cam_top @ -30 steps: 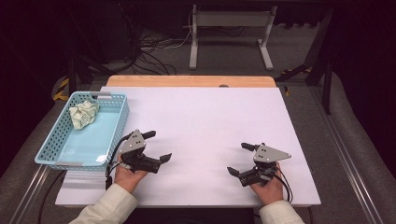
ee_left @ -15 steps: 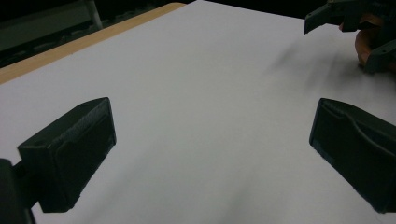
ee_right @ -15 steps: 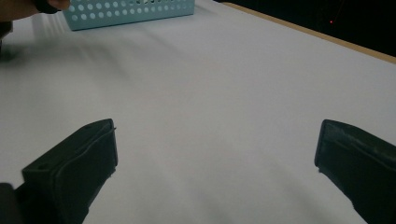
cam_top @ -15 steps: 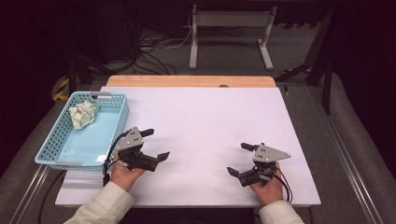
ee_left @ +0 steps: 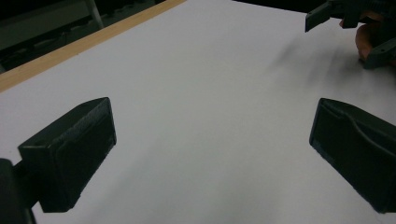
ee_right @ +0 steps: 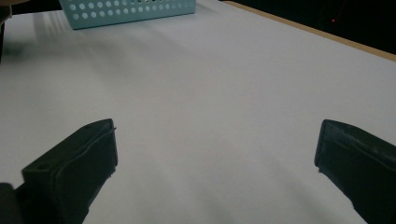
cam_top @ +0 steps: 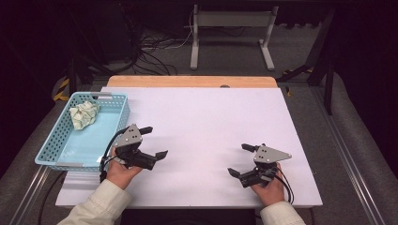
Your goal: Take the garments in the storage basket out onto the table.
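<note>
High view | left gripper [cam_top: 155, 142] jaws wide, low | right gripper [cam_top: 241, 160] same

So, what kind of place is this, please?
Probably a lab or recording workspace: a white table on dark floor with loose cables, a metal stand behind, and a blue basket holding crumpled paper.

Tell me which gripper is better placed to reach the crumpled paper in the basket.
Left. The left gripper, jaws open, sits beside the blue basket holding the crumpled paper; the right gripper is across the table.
</note>
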